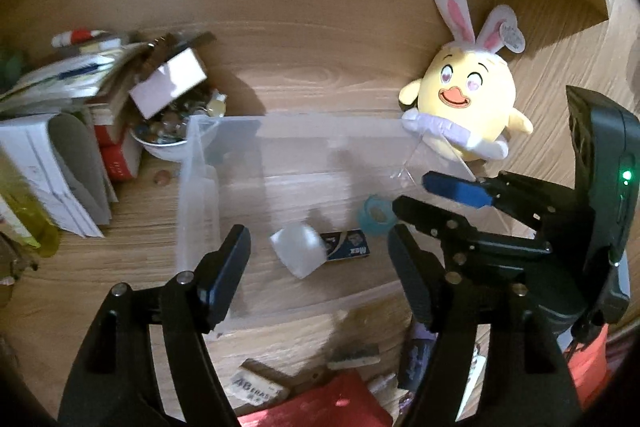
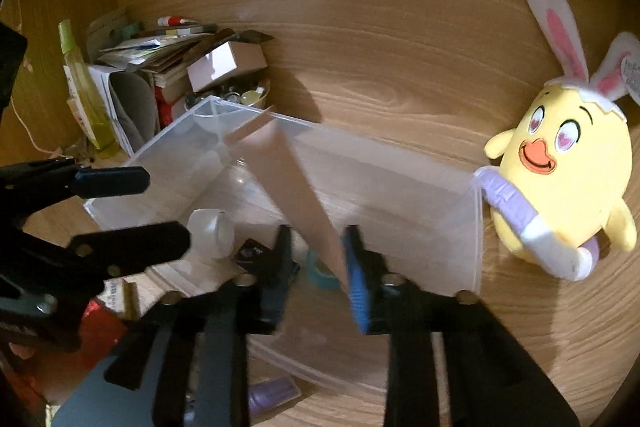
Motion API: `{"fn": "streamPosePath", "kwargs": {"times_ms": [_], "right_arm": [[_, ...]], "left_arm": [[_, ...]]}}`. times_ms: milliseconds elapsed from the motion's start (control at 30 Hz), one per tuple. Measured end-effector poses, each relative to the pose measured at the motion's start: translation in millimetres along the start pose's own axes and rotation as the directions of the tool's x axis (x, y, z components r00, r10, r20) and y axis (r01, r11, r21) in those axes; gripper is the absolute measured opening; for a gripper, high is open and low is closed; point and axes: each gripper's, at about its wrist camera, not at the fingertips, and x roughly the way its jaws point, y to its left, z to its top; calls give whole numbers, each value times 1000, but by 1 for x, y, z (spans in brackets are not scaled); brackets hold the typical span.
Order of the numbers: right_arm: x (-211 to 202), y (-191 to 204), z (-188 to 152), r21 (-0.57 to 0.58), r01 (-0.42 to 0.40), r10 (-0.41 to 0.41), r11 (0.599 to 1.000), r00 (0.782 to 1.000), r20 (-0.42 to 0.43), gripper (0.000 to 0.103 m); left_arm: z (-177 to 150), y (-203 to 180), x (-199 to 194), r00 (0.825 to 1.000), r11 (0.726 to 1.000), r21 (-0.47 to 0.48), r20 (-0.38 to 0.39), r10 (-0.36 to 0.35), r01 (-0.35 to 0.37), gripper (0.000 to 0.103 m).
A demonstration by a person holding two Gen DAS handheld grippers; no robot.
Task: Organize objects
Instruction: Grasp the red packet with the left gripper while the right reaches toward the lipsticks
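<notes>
1. The clear plastic box (image 1: pixel 224 187) sits on the wooden table (image 1: pixel 320 75), near its back edge.
2. Inside it lie a white tape roll (image 1: pixel 298 249), a small dark packet (image 1: pixel 348 245) and a teal tape ring (image 1: pixel 376 215).
3. The left tool (image 1: pixel 320 263) hangs wide open over the box's near part, holding nothing.
4. The right tool (image 2: pixel 316 263) is partly open, its fingers on either side of a thin pale panel (image 2: pixel 296 179); whether they grip it I cannot tell.
5. A yellow plush chick (image 2: pixel 560 179) with rabbit ears leans against the box's right end.
6. A pile of books and papers (image 1: pixel 60 115) and a bowl of small items (image 1: pixel 168 131) crowd the left end.
7. An eraser (image 1: pixel 256 389) and red packaging (image 1: pixel 320 407) clutter the table's front edge.
</notes>
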Motion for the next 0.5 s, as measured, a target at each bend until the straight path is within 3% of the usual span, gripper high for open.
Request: {"fn": "streamPosePath", "kwargs": {"times_ms": [500], "right_arm": [[-48,-2,-13,41,-31,28,999,997,67,60]], "left_arm": [[-21,7,-40,996,997,17,55,76,-77,79]]}}
